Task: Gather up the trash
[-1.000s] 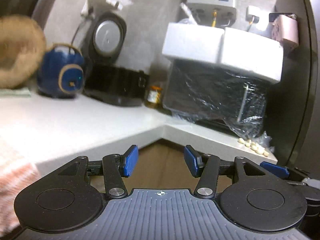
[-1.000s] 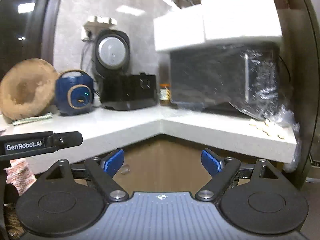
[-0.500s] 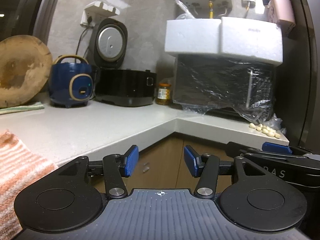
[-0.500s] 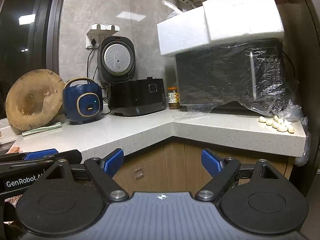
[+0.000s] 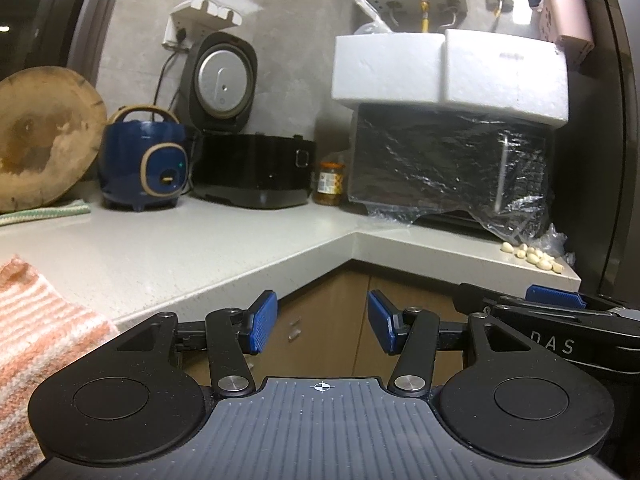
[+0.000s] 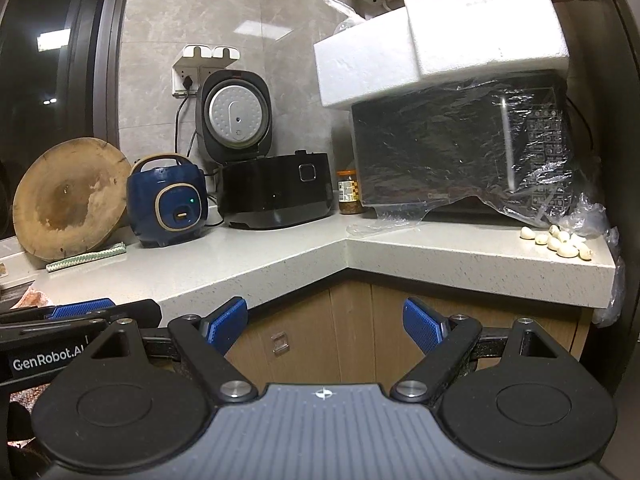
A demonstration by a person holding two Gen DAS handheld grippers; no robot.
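Left wrist view: the left gripper [image 5: 322,326] hangs in front of the inner corner of an L-shaped counter [image 5: 192,248], its blue pads spread apart with nothing between them, only the wooden cabinet doors [image 5: 332,320] behind. The right gripper [image 6: 325,326], seen from its own camera, is likewise wide open and empty before the same corner. Loose clear plastic film [image 6: 376,226], the likeliest trash, spills from under the wrapped black microwave [image 6: 460,148] onto the counter near the inner corner; two white foam blocks [image 5: 448,70] sit on top of the microwave. Garlic cloves [image 6: 560,242] lie at the counter's right end beside a crumpled plastic bag [image 6: 588,216]. Along the back wall stand a jar [image 6: 349,196], a black rice cooker with its lid up [image 6: 276,196], a blue rice cooker [image 6: 170,210] and a round wooden chopping board [image 6: 70,200] leaning upright. An orange striped cloth [image 5: 40,324] lies at the counter's near left edge.
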